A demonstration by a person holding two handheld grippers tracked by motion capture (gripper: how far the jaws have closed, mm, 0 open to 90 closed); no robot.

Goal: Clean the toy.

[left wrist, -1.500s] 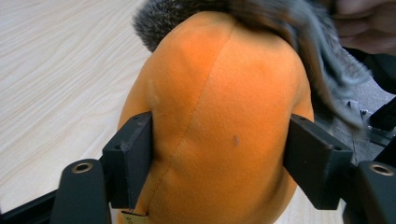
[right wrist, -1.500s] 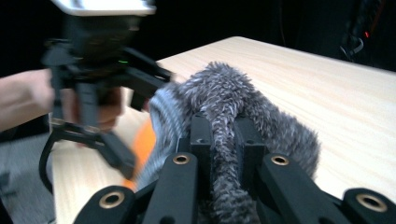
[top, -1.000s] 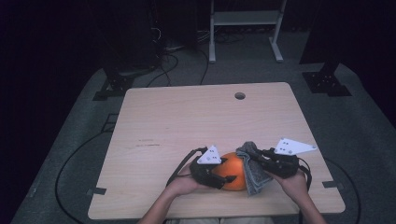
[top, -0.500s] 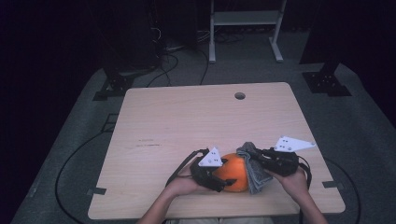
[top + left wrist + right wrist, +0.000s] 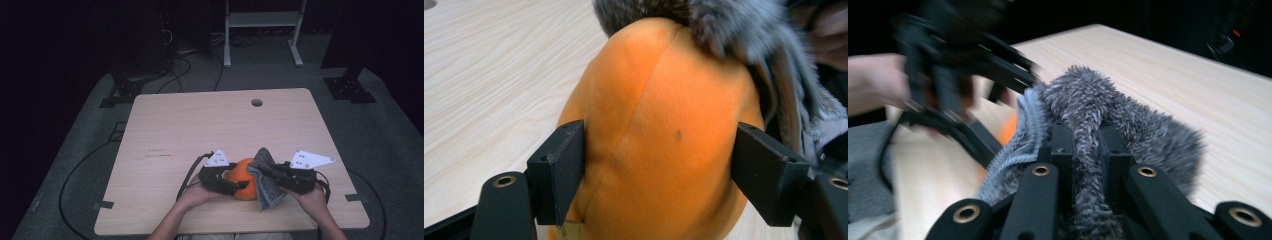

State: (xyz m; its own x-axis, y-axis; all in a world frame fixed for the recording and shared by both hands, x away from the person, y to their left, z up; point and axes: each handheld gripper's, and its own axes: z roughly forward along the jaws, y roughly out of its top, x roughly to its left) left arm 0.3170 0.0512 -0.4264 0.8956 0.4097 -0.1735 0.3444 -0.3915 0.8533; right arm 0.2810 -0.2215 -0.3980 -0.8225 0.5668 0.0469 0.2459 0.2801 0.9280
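Observation:
An orange plush toy (image 5: 244, 175) lies near the table's front edge, with a grey fuzzy cloth (image 5: 267, 187) draped over its right side. My left gripper (image 5: 240, 186) comes in from the left. Its jaws have just been opening, but both pads still press the orange plush (image 5: 659, 125), which bulges wider above them. My right gripper (image 5: 267, 170) is shut on a fold of the grey cloth (image 5: 1128, 115), which is pinched between its fingers (image 5: 1060, 145). The left gripper (image 5: 973, 65) appears blurred in the right gripper view.
The wooden table (image 5: 200, 125) has a small round hole (image 5: 256, 102) near its far edge. Beyond it, a white stand (image 5: 262, 30) and cables (image 5: 180, 65) lie on the dark floor. A cable (image 5: 187, 175) trails from the left gripper.

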